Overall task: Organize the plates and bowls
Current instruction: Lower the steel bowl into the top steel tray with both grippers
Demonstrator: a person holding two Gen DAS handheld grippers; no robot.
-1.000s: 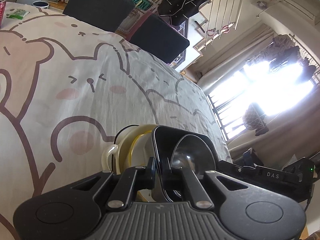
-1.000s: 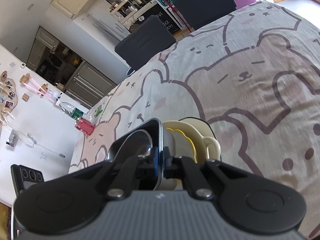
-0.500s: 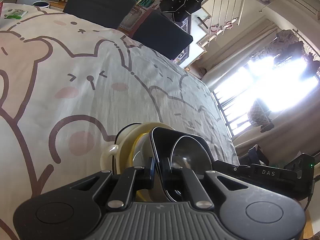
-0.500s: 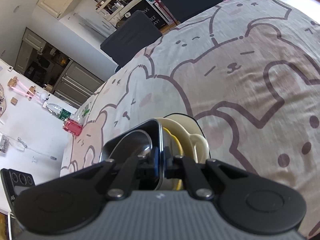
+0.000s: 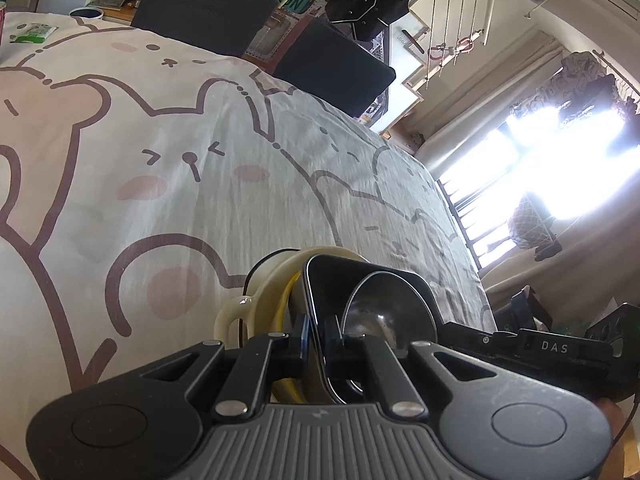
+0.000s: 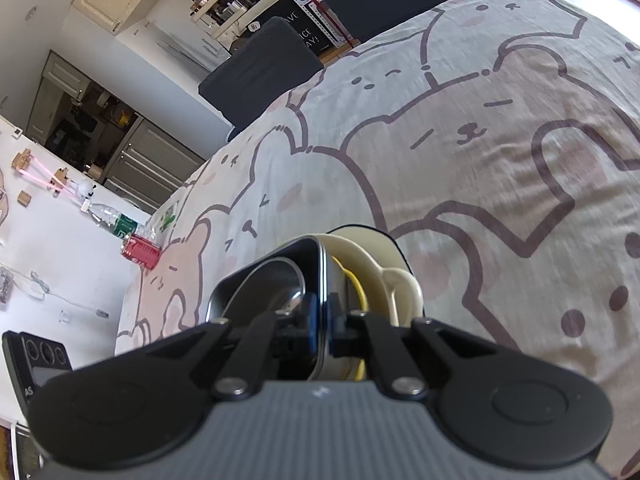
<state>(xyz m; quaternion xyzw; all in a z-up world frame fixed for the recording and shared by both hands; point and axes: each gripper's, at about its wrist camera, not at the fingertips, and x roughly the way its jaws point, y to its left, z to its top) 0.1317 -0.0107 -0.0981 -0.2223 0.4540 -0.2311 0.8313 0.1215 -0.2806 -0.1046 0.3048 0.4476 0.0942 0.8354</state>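
A stack of dishes is held between both grippers above the bear-print tablecloth (image 5: 200, 152). A black rectangular metal tray (image 5: 384, 280) holds a steel bowl (image 5: 384, 312); under it sit a yellow-rimmed dish and a cream bowl with a handle (image 5: 236, 312). My left gripper (image 5: 314, 340) is shut on the tray's left rim. My right gripper (image 6: 322, 326) is shut on the tray's right rim (image 6: 320, 272); the cream bowl (image 6: 396, 280) shows to its right.
Two dark chairs (image 5: 208, 4) stand along the table's far edge. A green packet (image 5: 34, 34) and a cup (image 5: 86, 12) lie at the far left corner. A red can (image 6: 142, 252) and a bottle (image 6: 112, 218) stand near the table's left end. Bright window at right (image 5: 560, 152).
Both grippers with the dish stack have shifted slightly across the table; the far chairs and table edge sit lower in both views. The grip on the tray is unchanged.
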